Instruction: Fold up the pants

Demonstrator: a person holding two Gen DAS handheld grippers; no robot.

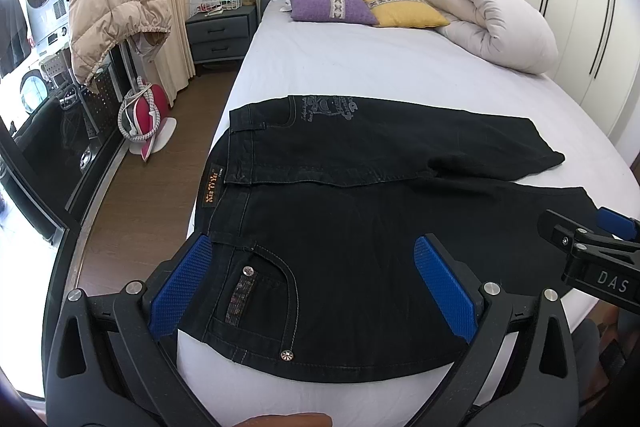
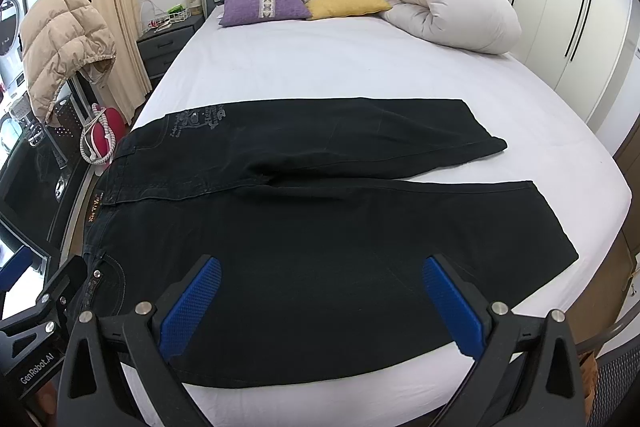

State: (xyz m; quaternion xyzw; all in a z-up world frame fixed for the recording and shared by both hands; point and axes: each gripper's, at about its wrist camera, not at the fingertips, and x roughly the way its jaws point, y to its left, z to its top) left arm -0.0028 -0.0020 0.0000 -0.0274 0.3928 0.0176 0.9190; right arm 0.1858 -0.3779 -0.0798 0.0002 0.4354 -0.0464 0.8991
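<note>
Fold isn't started: black pants (image 2: 320,227) are lying flat across the middle of the frame on the bed (image 2: 320,75), waistband at left, both legs running right, unstacked. Left gripper (image 1: 320,287) and right gripper (image 2: 320,307) are hovering at lower centre, jaws released wide, gripping nothing. All folds are remaining.

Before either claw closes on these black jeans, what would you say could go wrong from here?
1. The waistband lies at the mattress edge, so a one-sided pull may drag the black jeans off the bed.
2. The two legs lie slightly splayed with a gap between them; folding now may misalign the hems.
3. Both the left claw and right claw stand open above thick denim, and may pinch only the top layer.
</note>
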